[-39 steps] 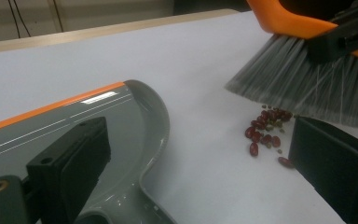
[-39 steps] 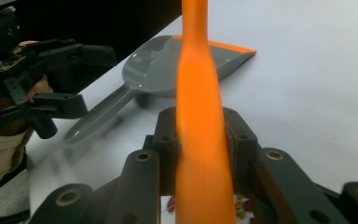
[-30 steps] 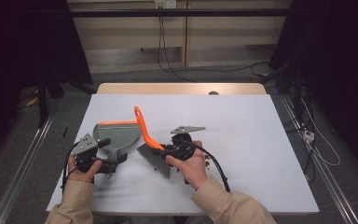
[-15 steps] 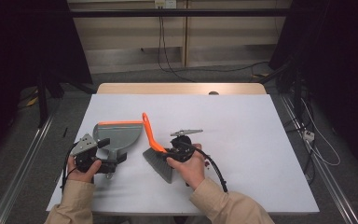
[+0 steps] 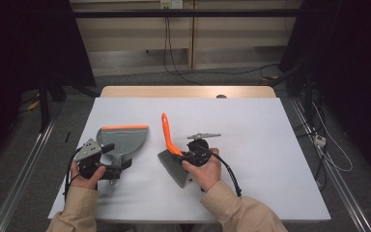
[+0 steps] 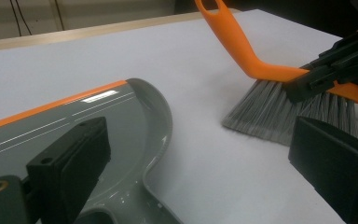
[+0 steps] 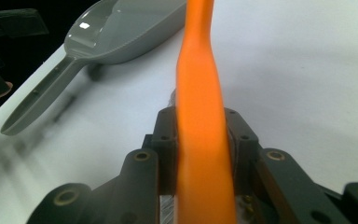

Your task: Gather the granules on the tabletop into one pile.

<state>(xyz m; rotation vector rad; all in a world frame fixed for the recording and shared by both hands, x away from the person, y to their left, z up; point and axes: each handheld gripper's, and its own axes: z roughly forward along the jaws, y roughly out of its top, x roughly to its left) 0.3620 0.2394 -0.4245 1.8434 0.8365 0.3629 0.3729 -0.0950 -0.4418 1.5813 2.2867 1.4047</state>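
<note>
Counter (image 5: 270,145): a flat white top with a pale wooden strip along its far edge, standing on a grey floor.
Dustpan (image 5: 125,140): grey with an orange lip, lying flat on the counter's left half, lip toward the far edge and handle toward the near edge.
Brush (image 5: 171,162): grey bristles rest on the counter near its middle, just right of the dustpan and apart from it; the orange handle rises off the surface, slanting toward the far edge.
Small dark thing (image 5: 221,96): sits at the far edge on the wooden strip, too small to tell what it is.
Right half: bare white surface.
</note>
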